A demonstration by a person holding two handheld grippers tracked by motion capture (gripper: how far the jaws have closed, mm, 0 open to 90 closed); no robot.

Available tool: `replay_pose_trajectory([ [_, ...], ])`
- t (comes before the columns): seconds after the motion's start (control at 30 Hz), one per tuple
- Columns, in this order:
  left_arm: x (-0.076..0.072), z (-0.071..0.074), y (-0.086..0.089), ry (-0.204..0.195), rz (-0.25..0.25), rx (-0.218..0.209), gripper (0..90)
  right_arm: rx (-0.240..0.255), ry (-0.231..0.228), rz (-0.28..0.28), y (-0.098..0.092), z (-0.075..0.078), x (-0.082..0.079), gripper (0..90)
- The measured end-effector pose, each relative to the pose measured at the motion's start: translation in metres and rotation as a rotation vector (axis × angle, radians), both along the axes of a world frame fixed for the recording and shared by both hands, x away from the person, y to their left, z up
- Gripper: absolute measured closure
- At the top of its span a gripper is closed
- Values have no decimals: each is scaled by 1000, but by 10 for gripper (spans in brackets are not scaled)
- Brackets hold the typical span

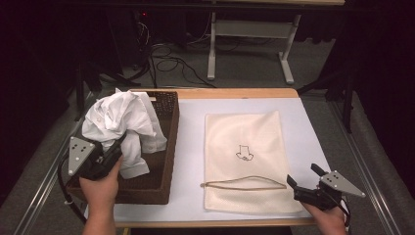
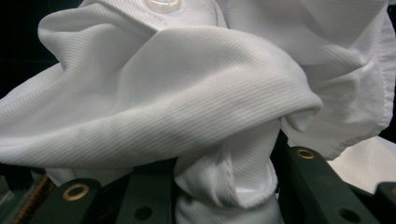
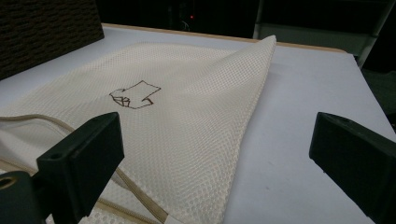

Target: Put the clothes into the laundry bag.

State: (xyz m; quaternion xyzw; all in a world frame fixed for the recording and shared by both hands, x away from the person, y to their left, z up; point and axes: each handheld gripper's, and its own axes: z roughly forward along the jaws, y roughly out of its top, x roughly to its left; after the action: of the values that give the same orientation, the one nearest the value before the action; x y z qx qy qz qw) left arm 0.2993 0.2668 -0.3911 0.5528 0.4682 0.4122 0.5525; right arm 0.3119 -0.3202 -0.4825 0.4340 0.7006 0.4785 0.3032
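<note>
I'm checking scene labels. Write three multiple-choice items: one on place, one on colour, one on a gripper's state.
1. Where does the mesh laundry bag lie?
A. inside the basket
B. flat on the white table cover
C. on the floor

2. What colour is the garment over the wicker basket?
A. white
B. red
C. black

3. How is the right gripper?
A. shut on the bag
B. shut on the cord
C. open

Key: 1 B, the bag spreads flat right of the basket. 2 A, its bunched cloth is white. 3 C, its jaws stand wide apart, holding nothing.
</note>
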Motion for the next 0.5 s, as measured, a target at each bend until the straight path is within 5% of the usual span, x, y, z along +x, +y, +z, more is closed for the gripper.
replay_pose_trajectory([
  [0.3, -10, 9, -4, -74, 5, -24, 655, 0, -4, 12, 0, 1, -1, 41],
  [0.5, -24, 24, -10, -163, 5, -42, 655, 5, -16, 6, 0, 3, -3, 43],
])
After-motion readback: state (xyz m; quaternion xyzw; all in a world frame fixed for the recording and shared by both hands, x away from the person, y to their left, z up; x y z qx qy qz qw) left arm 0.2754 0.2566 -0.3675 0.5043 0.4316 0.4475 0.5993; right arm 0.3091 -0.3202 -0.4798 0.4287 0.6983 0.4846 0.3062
